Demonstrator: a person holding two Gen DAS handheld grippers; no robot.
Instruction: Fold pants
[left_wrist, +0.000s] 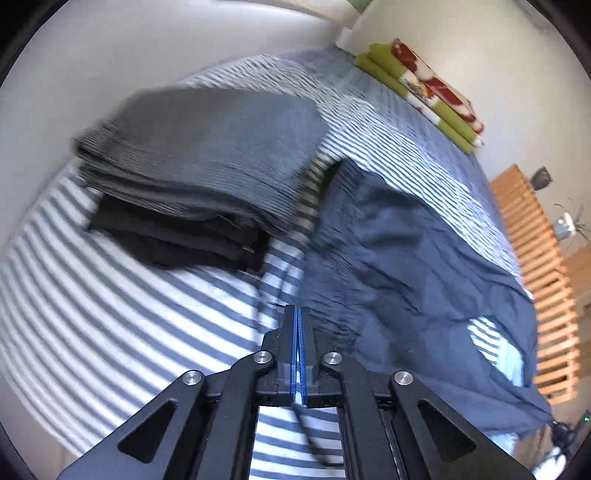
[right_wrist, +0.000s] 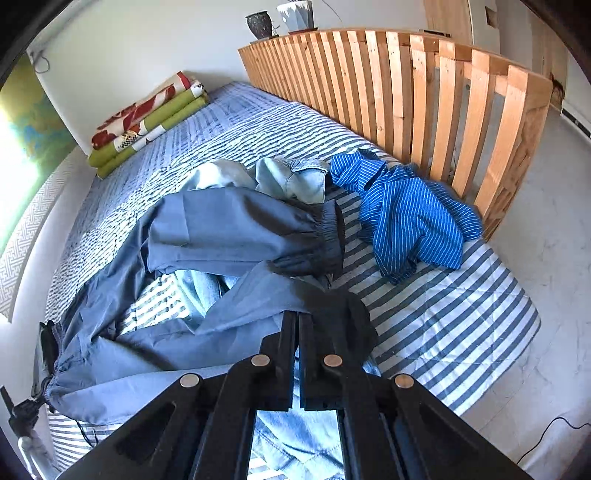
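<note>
Pinching a fold of the slate-blue pants (right_wrist: 229, 236), the right gripper (right_wrist: 297, 314) had its fingers pressed together on the cloth. The left gripper (left_wrist: 299, 308) was likewise clamped on the garment's edge. The pants lay rumpled across the striped bed (right_wrist: 461, 332), over pale jeans (right_wrist: 291, 177).

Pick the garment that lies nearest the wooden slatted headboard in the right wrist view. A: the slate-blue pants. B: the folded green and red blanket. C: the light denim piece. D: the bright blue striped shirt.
D: the bright blue striped shirt lies crumpled right at the foot of the wooden slatted headboard, while the slate-blue pants and the light denim piece sit further in on the bed.
</note>
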